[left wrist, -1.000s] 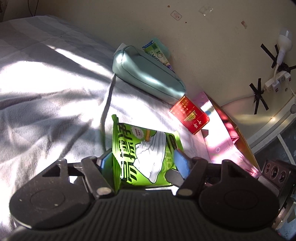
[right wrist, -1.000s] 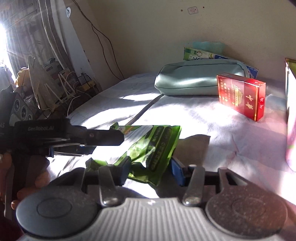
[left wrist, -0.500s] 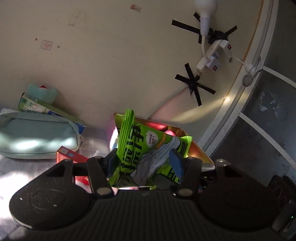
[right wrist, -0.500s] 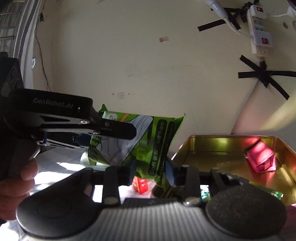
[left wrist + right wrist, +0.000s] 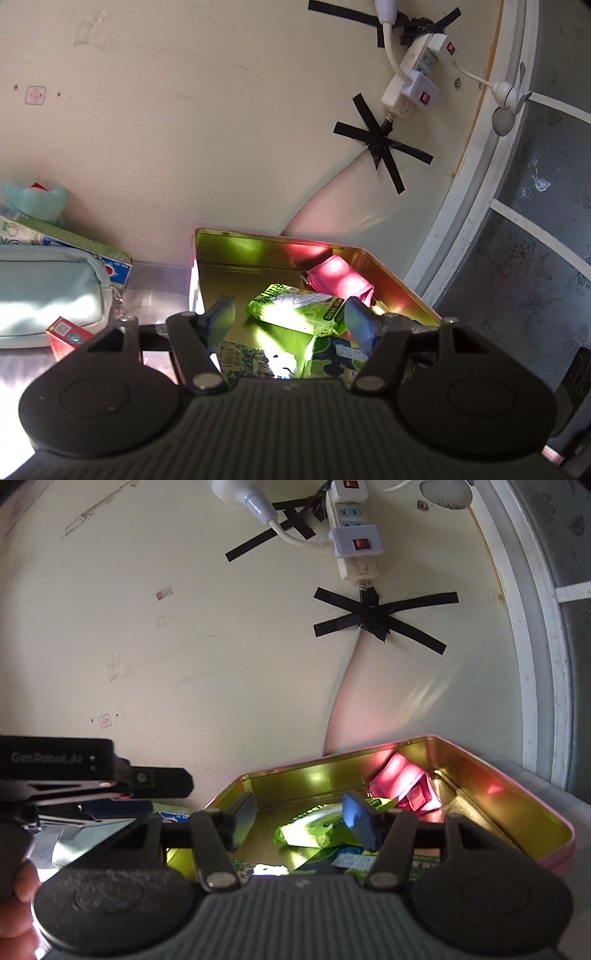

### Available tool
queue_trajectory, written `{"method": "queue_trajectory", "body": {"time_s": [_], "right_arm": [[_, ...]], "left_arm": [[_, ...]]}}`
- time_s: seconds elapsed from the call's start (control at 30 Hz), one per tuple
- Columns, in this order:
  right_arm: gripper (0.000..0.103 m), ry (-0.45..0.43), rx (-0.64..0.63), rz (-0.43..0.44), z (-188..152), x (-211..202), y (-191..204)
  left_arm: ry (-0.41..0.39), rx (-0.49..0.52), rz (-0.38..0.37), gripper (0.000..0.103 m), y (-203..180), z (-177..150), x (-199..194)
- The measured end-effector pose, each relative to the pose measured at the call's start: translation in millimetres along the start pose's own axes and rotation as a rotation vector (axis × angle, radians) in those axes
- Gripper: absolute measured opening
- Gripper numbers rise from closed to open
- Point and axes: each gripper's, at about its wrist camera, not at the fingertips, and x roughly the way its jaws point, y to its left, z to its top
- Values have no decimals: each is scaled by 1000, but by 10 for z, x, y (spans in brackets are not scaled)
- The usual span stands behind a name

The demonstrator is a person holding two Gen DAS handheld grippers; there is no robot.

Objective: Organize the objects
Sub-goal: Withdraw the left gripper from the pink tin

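A green snack packet (image 5: pixel 295 309) lies inside the open gold tin box (image 5: pixel 399 280), next to a pink packet (image 5: pixel 338 277). My left gripper (image 5: pixel 290 319) is open above the tin, its blue pads either side of the green packet, not holding it. In the right wrist view the green packet (image 5: pixel 314 829) lies in the tin (image 5: pixel 517 805) by the pink packet (image 5: pixel 404 786). My right gripper (image 5: pixel 301 821) is open and empty above the tin. The left gripper's body (image 5: pixel 74 771) shows at the left.
A pale blue pouch (image 5: pixel 44 295), a toothpaste box (image 5: pixel 66 243) and a red box (image 5: pixel 66 334) lie left of the tin on the bed. The wall with a taped power strip (image 5: pixel 410 81) stands close behind. A window frame (image 5: pixel 480 206) is at right.
Both grippers carried the green packet from the bed over to the tin, then opened. The packet dropped into the tin.
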Motion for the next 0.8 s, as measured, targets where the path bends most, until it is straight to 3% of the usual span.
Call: {"method": "queue_trajectory", "body": {"time_s": [0.13,0.27,0.33,0.43,0.6,0.8], "right_arm": [[55,-35,-51,67,-63,-118,279],[56,-29,-107,187,-113,-268,677],[57,9,-158,269,-180,-309,932],[57,110,-226,368,-341,-287,1309],[57,245,-267,422,-573,-115,1715],[57,410,-218,388,-809,115,1713]], "left_arm": [[-61,47,102,74,215,-68,-576],[-59,11,241,74,546,-356,-914],[-47,-16,307,74,962,-371,-874],[-37,-68,401,74,1251,-492,-948],[-39,-120,438,74,1702,-477,-778],[-34,-157,406,74,2226,-288,-670]]}}
